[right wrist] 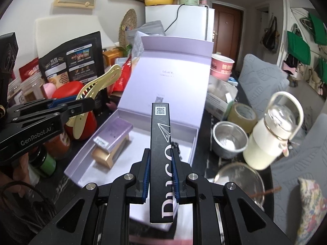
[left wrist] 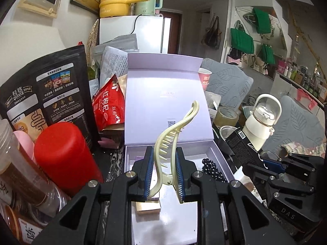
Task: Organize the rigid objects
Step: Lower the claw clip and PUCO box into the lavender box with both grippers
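Hair clip (left wrist: 173, 140) above lavender box (left wrist: 212, 143)

Cream hair clip (left wrist: 173, 140), black box (right wrist: 160, 143), lilac case (left wrist: 163, 94).

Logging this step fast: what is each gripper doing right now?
Left gripper: closed on the cream hair clip.
Right gripper: closed on the long black box.

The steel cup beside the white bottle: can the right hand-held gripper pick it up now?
Probably not: the right hand-held gripper is already shut on the black box. The steel cup itself stands uncovered.
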The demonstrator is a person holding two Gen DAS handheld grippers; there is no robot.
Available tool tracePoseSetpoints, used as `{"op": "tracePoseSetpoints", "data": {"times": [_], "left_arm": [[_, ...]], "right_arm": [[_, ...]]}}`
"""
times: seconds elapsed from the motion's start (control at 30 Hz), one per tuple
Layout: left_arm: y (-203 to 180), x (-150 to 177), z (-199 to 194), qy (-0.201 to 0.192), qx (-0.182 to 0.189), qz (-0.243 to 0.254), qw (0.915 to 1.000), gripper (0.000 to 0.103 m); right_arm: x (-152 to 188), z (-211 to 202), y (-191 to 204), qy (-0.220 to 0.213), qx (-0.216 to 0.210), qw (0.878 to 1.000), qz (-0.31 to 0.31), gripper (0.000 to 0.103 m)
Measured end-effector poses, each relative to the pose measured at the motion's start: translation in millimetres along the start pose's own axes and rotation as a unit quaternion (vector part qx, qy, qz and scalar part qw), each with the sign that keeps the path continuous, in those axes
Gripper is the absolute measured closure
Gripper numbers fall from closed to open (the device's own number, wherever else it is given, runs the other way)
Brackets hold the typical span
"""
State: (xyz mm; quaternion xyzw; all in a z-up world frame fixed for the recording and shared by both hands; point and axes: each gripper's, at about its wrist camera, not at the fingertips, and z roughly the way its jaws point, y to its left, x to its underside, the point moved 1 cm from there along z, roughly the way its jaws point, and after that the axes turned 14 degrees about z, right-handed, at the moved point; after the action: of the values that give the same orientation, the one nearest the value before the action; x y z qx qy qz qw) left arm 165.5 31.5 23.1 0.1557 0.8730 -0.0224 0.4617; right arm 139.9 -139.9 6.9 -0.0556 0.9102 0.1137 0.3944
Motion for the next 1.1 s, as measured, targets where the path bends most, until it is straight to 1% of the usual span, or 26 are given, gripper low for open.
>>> {"op": "tracePoseSetpoints", "data": {"times": [0.17, 0.33, 0.43, 0.6, 0.7, 0.97, 1.1], "left_arm": [[9, 4, 18, 0.022, -0.008, -0.004, 0.9997, 0.082], [11, 11, 34, 0.047, -0.008, -0.003, 0.9989, 0.082], [11, 14, 44, 0.060, -0.006, -0.002, 0.9982, 0.082], [9, 21, 61, 0.086, 0.003, -0.004, 0.9963, 0.082], [8, 24, 68, 0.097, 0.012, -0.006, 0.9952, 0.082], [10, 31, 79, 0.118, 0.010, -0.012, 0.9929, 0.082], [11, 34, 85, 0.127, 0.013, -0.015, 0.9917, 0.082]], "right_arm": [[-10, 17, 2, 0.000, -0.001, 1.000, 0.005, 0.085], [-11, 34, -2, 0.000, 0.016, 1.000, 0.011, 0.085], [-9, 43, -7, 0.005, 0.021, 1.000, 0.016, 0.085], [-5, 57, -10, 0.023, 0.036, 0.999, 0.005, 0.085], [-3, 65, -14, 0.029, 0.055, 0.998, 0.000, 0.084], [4, 79, -15, 0.049, 0.065, 0.997, 0.003, 0.084], [8, 86, -14, 0.053, 0.087, 0.995, -0.007, 0.084]]}}
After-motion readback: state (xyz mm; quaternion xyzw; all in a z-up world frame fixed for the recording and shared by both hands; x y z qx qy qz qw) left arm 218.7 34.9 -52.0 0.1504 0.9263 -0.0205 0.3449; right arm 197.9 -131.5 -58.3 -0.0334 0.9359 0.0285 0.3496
